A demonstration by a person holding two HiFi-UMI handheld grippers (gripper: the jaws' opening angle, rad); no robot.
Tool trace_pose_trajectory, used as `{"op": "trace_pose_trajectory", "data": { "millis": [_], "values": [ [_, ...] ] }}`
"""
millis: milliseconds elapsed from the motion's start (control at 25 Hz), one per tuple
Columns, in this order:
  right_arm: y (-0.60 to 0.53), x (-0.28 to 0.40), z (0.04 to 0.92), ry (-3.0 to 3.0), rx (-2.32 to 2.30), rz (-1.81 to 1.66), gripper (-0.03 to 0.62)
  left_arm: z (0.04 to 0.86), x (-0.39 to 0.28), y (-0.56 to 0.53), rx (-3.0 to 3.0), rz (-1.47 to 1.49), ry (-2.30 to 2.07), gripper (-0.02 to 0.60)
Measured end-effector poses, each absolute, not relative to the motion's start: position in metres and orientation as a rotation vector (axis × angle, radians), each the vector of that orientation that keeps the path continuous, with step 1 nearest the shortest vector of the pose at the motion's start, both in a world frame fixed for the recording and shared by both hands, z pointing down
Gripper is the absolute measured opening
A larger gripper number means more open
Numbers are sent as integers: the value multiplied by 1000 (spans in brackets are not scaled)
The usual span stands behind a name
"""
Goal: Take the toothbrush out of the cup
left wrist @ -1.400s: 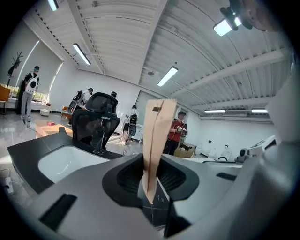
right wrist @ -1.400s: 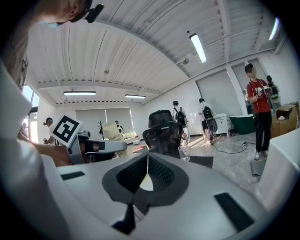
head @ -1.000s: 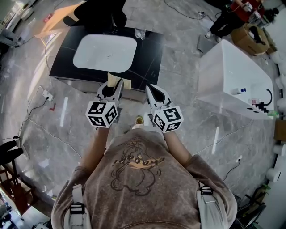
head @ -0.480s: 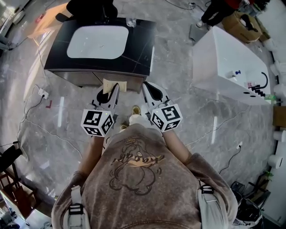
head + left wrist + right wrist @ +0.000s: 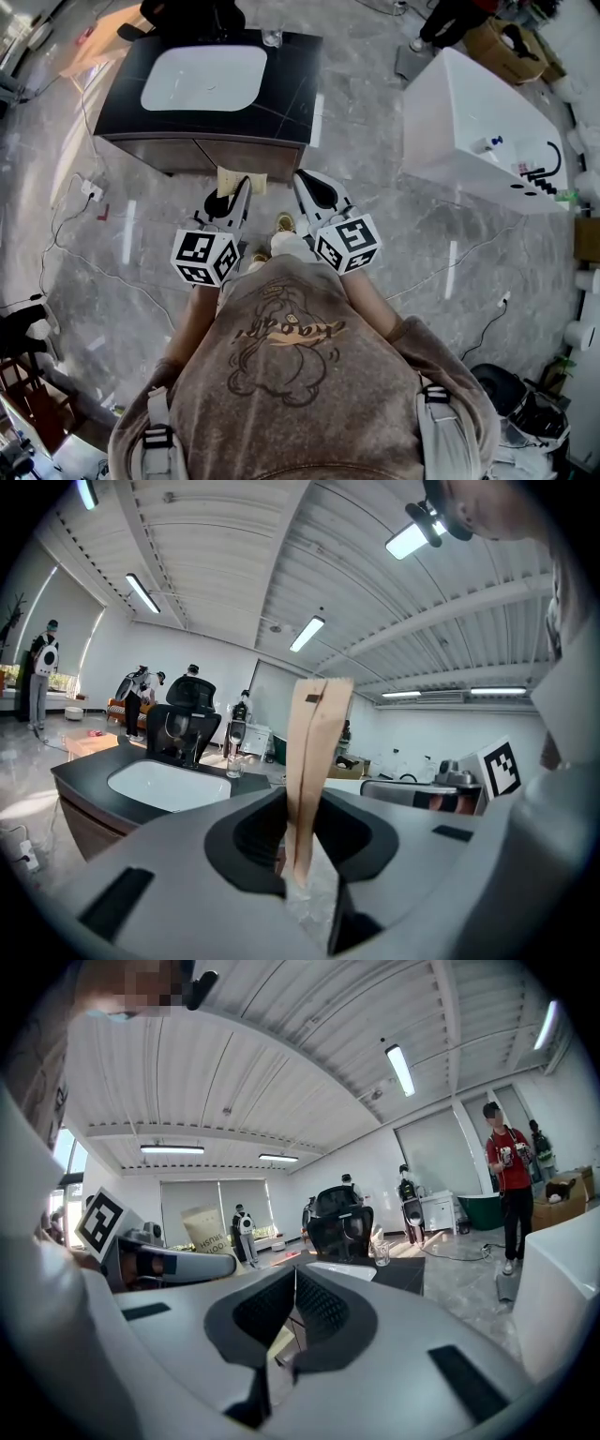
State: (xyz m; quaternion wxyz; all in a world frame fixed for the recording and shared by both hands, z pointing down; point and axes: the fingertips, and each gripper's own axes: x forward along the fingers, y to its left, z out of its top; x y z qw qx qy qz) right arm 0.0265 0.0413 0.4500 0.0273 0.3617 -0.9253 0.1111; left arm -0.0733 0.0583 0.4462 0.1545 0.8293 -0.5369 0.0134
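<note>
Status: left gripper [image 5: 228, 199] has its jaws pinched on a flat kraft-paper toothbrush pack [image 5: 314, 752], gripped near its lower end. The pack stands upright and pokes up above the jaws. The print on it is partly readable from the right gripper view and looks like "toothbrush".

Right gripper [image 5: 309, 186]: jaws pressed together, nothing between them. It's held level beside the left one, both out in front of the person's chest.

Cup [image 5: 272, 38]: clear glass, upright at the far edge of the black desk [image 5: 291, 94], just past the white sink [image 5: 203, 78]. It's well apart from both grippers, with open marble floor between the person and the desk. Too small in every view to say for sure what's in it, but I see nothing sticking out of it.

Progress, my read:
- Done: the toothbrush pack is clear of the cup and held securely in the left jaws, so the extraction itself looks complete.
- Left: at most setting the pack down somewhere. The task line names no drop-off spot, so this could count as finished.
- Caveat: if a second, loose toothbrush is meant, I can't confirm one in that cup from here.

Risk is low. The pack is thin and the pinch is narrow, so it could pivot in the jaws if swung.
</note>
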Motion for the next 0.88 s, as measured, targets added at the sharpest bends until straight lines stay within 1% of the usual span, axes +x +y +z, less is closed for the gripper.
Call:
{"op": "trace_pose_trajectory", "data": {
  "millis": [880],
  "values": [
    [30,7,444,-2881,1088,335,18,444,-91,49,2352,11,-1549,94]
  ]
}}
